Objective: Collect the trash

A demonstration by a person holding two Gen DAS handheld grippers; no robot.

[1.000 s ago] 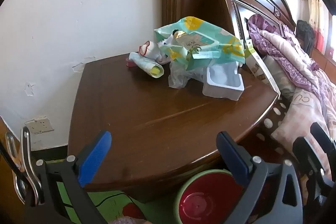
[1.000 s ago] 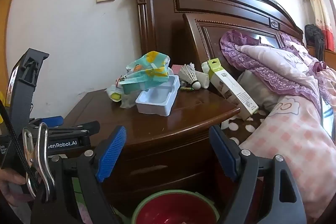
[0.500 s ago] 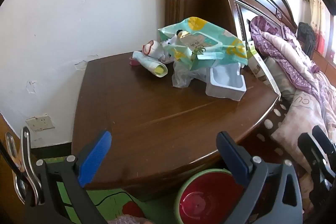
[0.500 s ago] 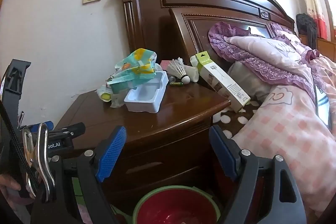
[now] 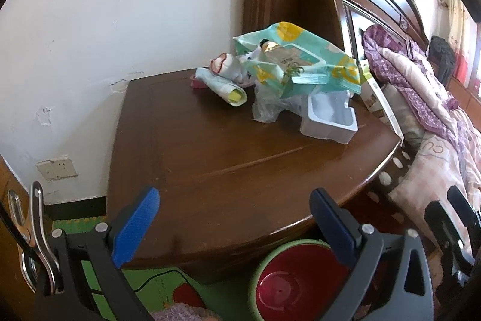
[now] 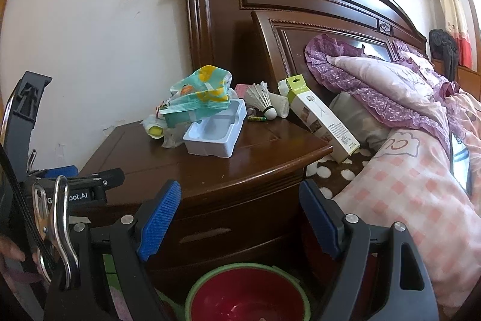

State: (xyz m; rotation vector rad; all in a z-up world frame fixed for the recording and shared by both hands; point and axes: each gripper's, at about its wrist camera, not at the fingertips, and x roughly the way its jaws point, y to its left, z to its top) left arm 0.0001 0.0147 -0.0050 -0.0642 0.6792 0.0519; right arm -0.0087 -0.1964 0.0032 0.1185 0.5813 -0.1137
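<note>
Trash lies at the back of a brown nightstand point(image 5: 216, 158) point(image 6: 240, 167): a teal and yellow wrapper point(image 5: 300, 62) point(image 6: 198, 98), a clear plastic bag point(image 5: 267, 104), a white plastic tray point(image 5: 327, 119) point(image 6: 216, 131) and a rolled tissue with a yellow end point(image 5: 225, 87) point(image 6: 154, 128). A red bin with a green rim point(image 5: 288, 282) point(image 6: 246, 294) stands on the floor in front. My left gripper point(image 5: 234, 224) is open over the nightstand's front edge. Lower down, my right gripper point(image 6: 240, 215) is open before the drawer, above the bin.
A green and white box point(image 6: 321, 122) leans between the nightstand and the bed. A shuttlecock point(image 6: 261, 98) and a small battery point(image 6: 257, 118) lie behind the tray. Pink bedding point(image 6: 421, 170) fills the right. The white wall point(image 5: 105, 35) has a socket point(image 5: 57, 167) low down.
Both grippers have shifted slightly relative to the nightstand, with the trash pile drifting a little in each view. Both stay open and nothing has been picked up.
</note>
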